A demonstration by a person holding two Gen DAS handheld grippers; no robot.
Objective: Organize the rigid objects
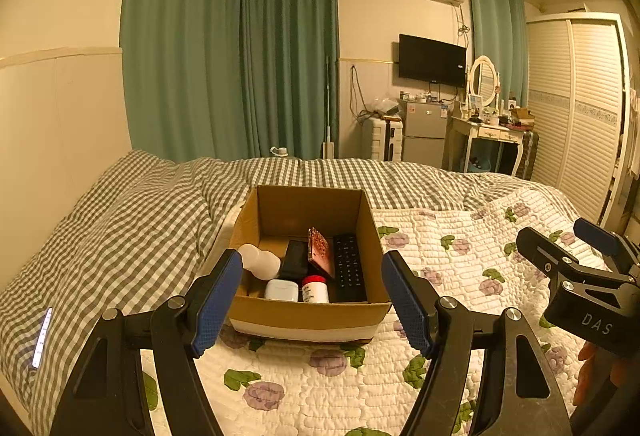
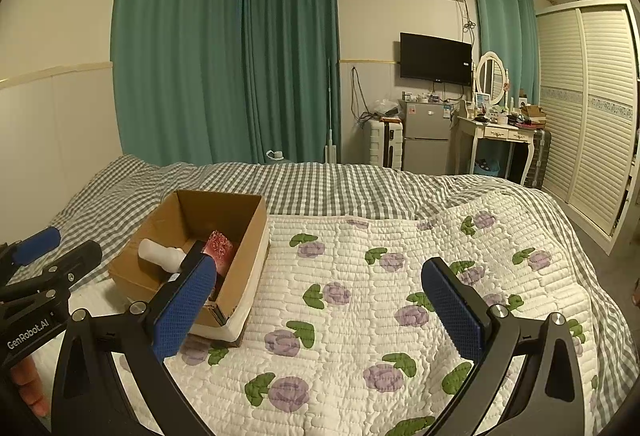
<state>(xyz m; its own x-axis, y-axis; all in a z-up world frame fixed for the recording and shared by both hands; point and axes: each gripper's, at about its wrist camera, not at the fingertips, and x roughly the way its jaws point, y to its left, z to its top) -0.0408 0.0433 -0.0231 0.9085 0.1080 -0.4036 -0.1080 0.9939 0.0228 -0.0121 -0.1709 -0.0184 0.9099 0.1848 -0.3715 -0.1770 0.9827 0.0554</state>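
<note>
An open cardboard box (image 1: 308,316) (image 2: 240,232) rests on a floral quilt (image 1: 440,256) (image 2: 360,296) on the bed. Inside lie a black remote (image 1: 350,268), a pink patterned phone case (image 1: 320,252) (image 2: 219,250), a black flat device (image 1: 295,258), a white bottle (image 1: 260,260) (image 2: 162,254), a white earbud case (image 1: 281,290) and a red-capped white bottle (image 1: 315,288). My left gripper (image 1: 312,300) hangs open just in front of the box, nothing between its fingers. My right gripper (image 2: 320,308) is open over the quilt, right of the box, and also shows as the right gripper (image 1: 568,236) at the left wrist view's edge.
A grey checked duvet (image 1: 120,236) (image 2: 340,188) covers the bed's far and left side. A lit phone (image 1: 42,336) lies on it at the left edge. Green curtains, a fridge (image 1: 424,132), a dressing table (image 1: 488,136) and a wardrobe (image 1: 580,108) stand beyond the bed.
</note>
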